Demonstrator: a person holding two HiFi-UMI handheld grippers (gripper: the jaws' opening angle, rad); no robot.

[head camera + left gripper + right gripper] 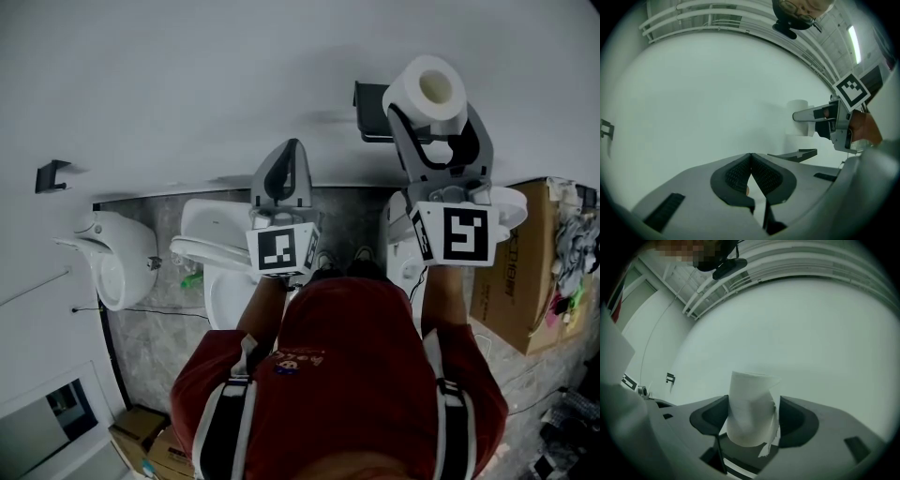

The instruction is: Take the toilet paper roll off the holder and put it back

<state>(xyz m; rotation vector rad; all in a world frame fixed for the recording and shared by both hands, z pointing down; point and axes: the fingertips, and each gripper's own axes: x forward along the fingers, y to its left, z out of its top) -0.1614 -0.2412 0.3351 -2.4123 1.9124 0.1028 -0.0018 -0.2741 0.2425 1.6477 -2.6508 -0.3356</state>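
**At the wall, roll pinched in the right gripper, off the holder**

Up near the pale wall, the right gripper clamps the roll between its two pads, one on each side of the paper. The jaws stand wide, filled by the roll's width. The roll sticks out past the fingertips. In the head view it sits just right of the black holder and partly in front of it.

The left gripper is lower and further left, well apart from the roll. Its jaws are pressed together at the tips with nothing between them.

The head view alone shows the roll's hollow core, which faces the camera. It also takes in the white toilet below the left gripper and a cardboard box at the right.

The right gripper view shows what the head view hides. The roll stands upright between the dark pads, and a loose torn flap of paper hangs at its lower right edge. The holder does not appear there.

The left gripper view gives the side look. The roll sits in the right gripper's fingers, with a clear gap of wall between it and the holder's flat dark shelf below.
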